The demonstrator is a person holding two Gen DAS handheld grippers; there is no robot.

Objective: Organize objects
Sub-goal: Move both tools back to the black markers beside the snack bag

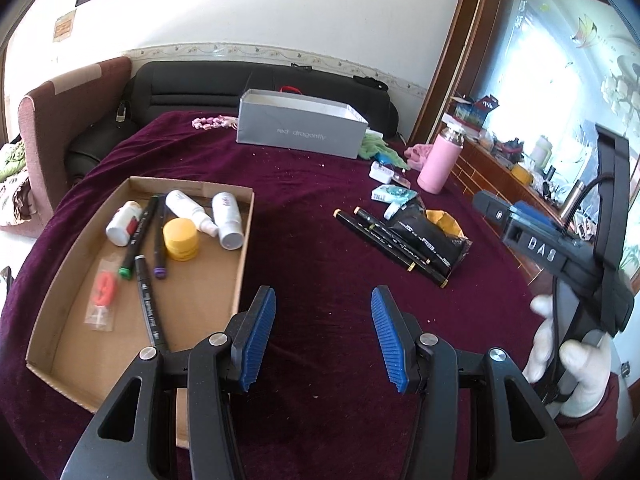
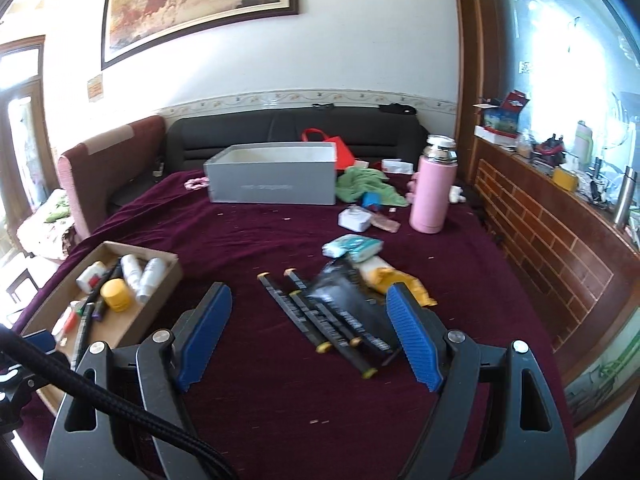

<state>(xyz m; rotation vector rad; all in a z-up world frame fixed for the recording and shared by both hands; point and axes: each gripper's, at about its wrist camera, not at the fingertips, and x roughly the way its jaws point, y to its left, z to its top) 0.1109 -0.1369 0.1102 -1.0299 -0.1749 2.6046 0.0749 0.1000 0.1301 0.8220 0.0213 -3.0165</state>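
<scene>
Your left gripper (image 1: 323,312) hangs over the dark red cloth (image 1: 320,200) with its blue fingers partly apart. Nothing is between them. The cardboard tray (image 1: 245,240) lies just to the left of those fingers. In the tray you have three markers (image 1: 138,236), three white bottles (image 1: 228,220), a yellow jar (image 1: 182,238) and a small red thing in a clear bag (image 1: 105,296).

Your right gripper (image 2: 308,316) has its fingers spread wide, and they hold nothing. The loose black markers (image 2: 320,320) lie on the cloth ahead of that gripper, seen in the gap between its two fingers but not touching them. A black packet (image 2: 348,292) lies across the markers, and it sits close to the right finger. A yellow packet (image 2: 400,280) peeks out from behind that finger, and a small blue-green pack (image 2: 352,246) lies just past it.

From the left camera you can see your right hand (image 1: 572,364) in a white glove holding its gripper off to the right.

Farther back on the cloth stand a grey box (image 2: 272,178) and a pink bottle (image 2: 432,188).
</scene>
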